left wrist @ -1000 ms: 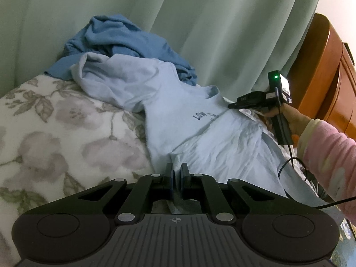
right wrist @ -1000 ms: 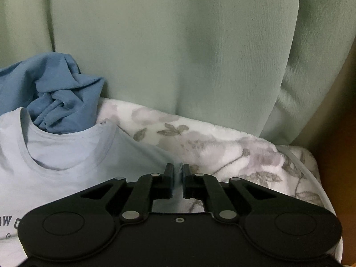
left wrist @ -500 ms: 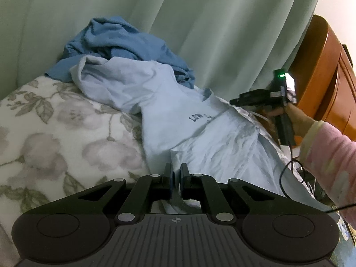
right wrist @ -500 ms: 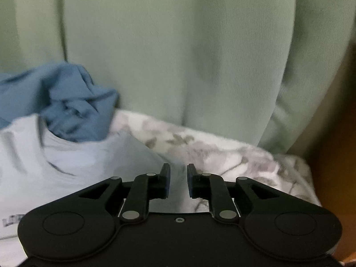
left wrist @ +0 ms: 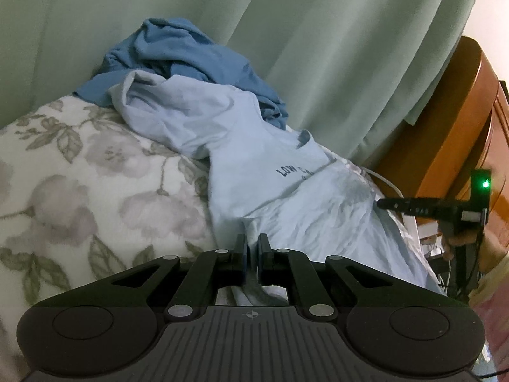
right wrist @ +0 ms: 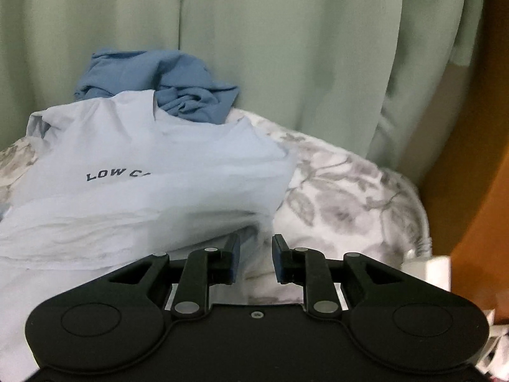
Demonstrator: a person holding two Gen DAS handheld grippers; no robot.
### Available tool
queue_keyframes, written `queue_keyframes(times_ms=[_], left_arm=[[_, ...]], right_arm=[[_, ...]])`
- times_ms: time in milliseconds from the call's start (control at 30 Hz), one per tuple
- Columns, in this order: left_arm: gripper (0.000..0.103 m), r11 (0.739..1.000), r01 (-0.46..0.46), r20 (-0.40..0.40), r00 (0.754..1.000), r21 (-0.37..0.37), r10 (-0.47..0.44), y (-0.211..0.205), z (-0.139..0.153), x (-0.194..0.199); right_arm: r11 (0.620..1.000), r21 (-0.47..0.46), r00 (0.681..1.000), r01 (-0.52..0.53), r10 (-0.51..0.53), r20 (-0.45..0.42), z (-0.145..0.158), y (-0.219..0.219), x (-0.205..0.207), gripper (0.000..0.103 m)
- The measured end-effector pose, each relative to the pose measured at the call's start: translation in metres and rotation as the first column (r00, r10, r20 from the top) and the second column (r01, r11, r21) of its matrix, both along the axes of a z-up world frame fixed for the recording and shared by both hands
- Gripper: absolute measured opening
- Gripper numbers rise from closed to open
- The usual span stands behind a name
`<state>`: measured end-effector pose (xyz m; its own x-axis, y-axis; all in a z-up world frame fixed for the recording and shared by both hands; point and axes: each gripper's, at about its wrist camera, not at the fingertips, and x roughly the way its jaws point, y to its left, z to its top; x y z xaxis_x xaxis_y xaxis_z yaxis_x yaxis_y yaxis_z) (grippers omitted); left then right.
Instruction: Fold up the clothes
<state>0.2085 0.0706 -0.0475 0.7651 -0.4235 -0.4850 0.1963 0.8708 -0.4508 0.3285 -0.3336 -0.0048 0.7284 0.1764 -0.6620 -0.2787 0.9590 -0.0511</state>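
A light blue T-shirt [left wrist: 254, 165] with dark lettering lies crumpled on a floral blanket [left wrist: 79, 191]; it also shows in the right wrist view [right wrist: 143, 184]. My left gripper [left wrist: 252, 250] is shut on the shirt's near hem. My right gripper [right wrist: 256, 253] is open with the shirt's right edge just in front of its fingers, nothing held. In the left wrist view the right gripper [left wrist: 381, 204] is at the shirt's right side, low by the bed edge.
A darker blue garment [left wrist: 184, 54] is bunched behind the shirt against a green curtain [left wrist: 318, 31]; it also shows in the right wrist view [right wrist: 168, 86]. A wooden cabinet [left wrist: 461, 133] stands at the right. A white cable [left wrist: 386, 184] lies near the bed edge.
My right gripper opened and let go of the shirt, then pulled back and down toward the bed's right edge. My left gripper stayed shut on the hem.
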Motion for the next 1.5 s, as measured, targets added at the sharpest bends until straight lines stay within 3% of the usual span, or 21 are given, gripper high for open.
queue_keyframes(times_ms=[267,300,333,533,800,1300,1500], left_arm=[[0.005,0.999,-0.037,-0.006,0.999,-0.022,0.037,0.003,0.000,-0.004],[0.005,0.999,-0.040,-0.005,0.999,-0.023,0.040,0.003,0.000,-0.004],[0.005,0.999,-0.046,-0.005,0.999,-0.026,0.046,0.004,0.000,-0.004],[0.005,0.998,-0.066,0.016,0.998,-0.017,0.066,0.003,0.002,-0.010],[0.005,0.996,-0.089,0.019,0.996,0.026,0.088,0.004,0.001,-0.012],[0.007,0.993,-0.100,0.004,0.995,0.061,0.100,0.001,0.003,-0.015],[0.016,0.990,-0.111,0.030,0.994,0.085,0.109,0.000,0.014,-0.027]], right_arm=[[0.995,0.032,0.996,0.091,-0.091,-0.005,-0.018,0.004,0.020,0.022],[0.994,0.038,0.995,0.103,-0.103,-0.001,-0.020,0.003,0.021,0.019],[0.993,0.042,0.994,0.110,-0.110,0.005,-0.020,0.003,0.021,0.007],[0.988,0.062,0.988,0.139,-0.143,0.051,-0.014,-0.002,0.012,0.005],[0.983,0.078,0.986,0.167,-0.168,0.009,-0.025,-0.009,0.017,0.005],[0.988,0.045,0.989,0.147,-0.147,-0.014,-0.020,-0.001,0.018,0.011],[0.992,0.067,0.994,0.103,-0.106,0.038,0.009,0.002,-0.012,0.028]])
